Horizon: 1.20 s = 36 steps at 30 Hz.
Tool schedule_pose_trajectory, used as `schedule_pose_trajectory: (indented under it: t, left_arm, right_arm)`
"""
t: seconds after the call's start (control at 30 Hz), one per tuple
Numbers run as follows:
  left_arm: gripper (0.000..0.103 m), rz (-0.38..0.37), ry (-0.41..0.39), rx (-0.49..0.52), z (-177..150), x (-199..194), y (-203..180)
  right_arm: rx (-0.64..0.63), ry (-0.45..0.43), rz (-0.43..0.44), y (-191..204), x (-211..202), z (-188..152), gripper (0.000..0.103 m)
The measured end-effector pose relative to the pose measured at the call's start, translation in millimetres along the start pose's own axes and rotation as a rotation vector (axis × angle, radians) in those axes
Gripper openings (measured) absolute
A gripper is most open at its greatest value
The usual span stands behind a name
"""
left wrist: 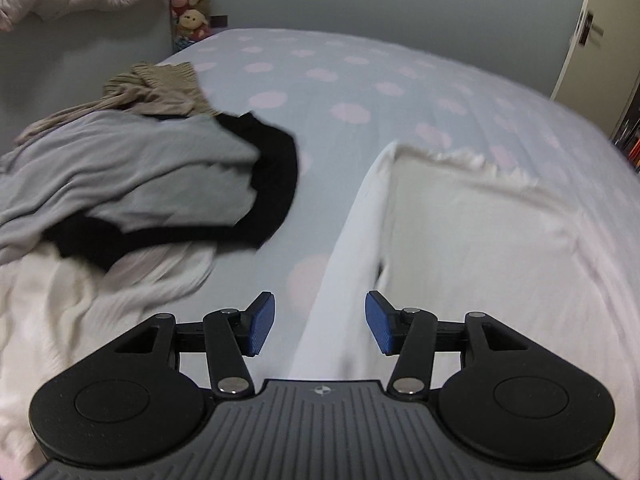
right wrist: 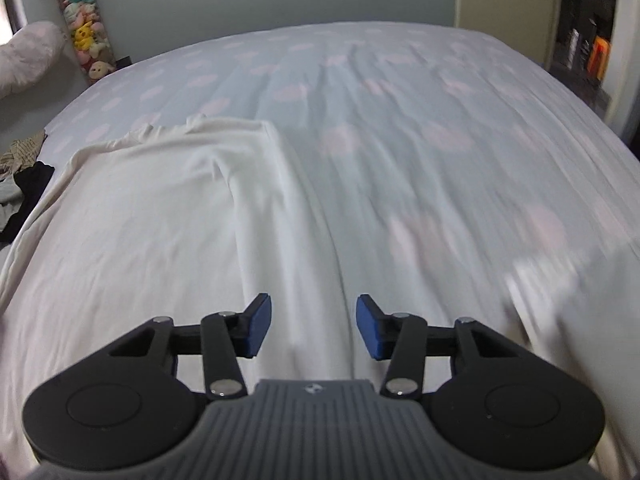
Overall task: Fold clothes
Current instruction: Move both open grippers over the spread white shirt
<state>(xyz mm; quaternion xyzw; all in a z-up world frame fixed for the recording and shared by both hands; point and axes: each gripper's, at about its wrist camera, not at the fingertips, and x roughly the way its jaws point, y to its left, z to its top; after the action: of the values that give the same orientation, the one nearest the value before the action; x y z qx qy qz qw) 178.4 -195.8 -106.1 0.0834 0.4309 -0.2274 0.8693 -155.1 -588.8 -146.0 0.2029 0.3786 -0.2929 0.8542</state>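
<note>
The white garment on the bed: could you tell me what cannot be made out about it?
- White garment, left wrist view: near end hidden behind the left gripper; right side cut by the frame edge.
- Right wrist view: its near end hidden behind the right gripper; motion blur smears the bedsheet beside it.

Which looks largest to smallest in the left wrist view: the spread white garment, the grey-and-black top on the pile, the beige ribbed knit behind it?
1. Spread white garment, though it lies nearest the camera.
2. Grey-and-black top.
3. Beige ribbed knit, farthest away and partly covered, so its real size is unsure.
</note>
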Motion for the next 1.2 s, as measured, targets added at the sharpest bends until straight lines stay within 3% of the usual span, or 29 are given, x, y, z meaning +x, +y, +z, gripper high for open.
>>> schedule_pose_trajectory:
  t: [0.13,0.27,0.5,0.53,0.57,0.63,0.87,0.93,1.0,1.03,1.07,1.1,1.13,1.2]
  left_arm:
    - [0.048,-0.029,0.042,-0.050,-15.9,-9.6,8.7]
    - [0.048,-0.033,0.013,-0.026,-39.4,-17.2,5.4]
    - [0.048,-0.013,0.028,-0.025,-48.0,-14.8,5.4]
    - [0.048,-0.013,0.027,-0.025,-48.3,-15.1,5.5]
    - [0.048,-0.012,0.027,-0.022,-49.7,-15.4,5.6]
    - [0.048,-0.010,0.029,-0.017,-51.5,-15.6,6.2]
    - [0.048,-0.022,0.020,-0.038,-52.8,-19.1,13.2]
    - [0.048,-0.025,0.024,-0.041,-53.0,-18.3,13.5]
    - [0.048,-0.028,0.030,-0.045,-52.5,-16.7,13.8]
    - [0.048,-0.029,0.032,-0.047,-52.2,-16.0,13.9]
    - [0.048,-0.030,0.034,-0.049,-52.2,-15.6,14.0]
    - [0.048,-0.032,0.035,-0.050,-52.2,-15.2,14.1]
    - [0.048,-0.033,0.037,-0.051,-52.2,-14.8,14.1]
    - [0.048,-0.036,0.040,-0.054,-52.3,-14.0,14.2]
  right_arm:
    - [0.044,0.017,-0.007,-13.8,-30.2,-21.8,0.056]
    - [0.066,0.054,-0.004,-25.7,-46.7,-42.4,0.068]
    - [0.149,0.164,0.016,-45.5,-43.4,-77.5,0.068]
    - [0.160,0.177,0.019,-46.4,-41.1,-81.8,0.060]
    - [0.172,0.192,0.022,-46.7,-38.7,-85.9,0.037]
    - [0.185,0.217,0.009,-44.9,-35.9,-92.6,0.001]
    - [0.116,0.153,-0.134,-40.0,-55.3,-79.8,0.000]
    - [0.120,0.135,-0.135,-44.6,-60.7,-70.3,0.000]
    - [0.132,0.130,-0.113,-47.1,-62.3,-65.0,0.008]
    - [0.145,0.145,-0.089,-47.9,-59.4,-65.1,0.025]
    - [0.165,0.174,-0.050,-48.1,-53.3,-66.9,0.060]
    - [0.181,0.204,-0.011,-48.2,-47.3,-69.4,0.071]
    - [0.186,0.230,0.021,-47.0,-41.3,-73.5,0.077]
    - [0.167,0.276,0.022,-40.9,-30.4,-80.4,0.077]
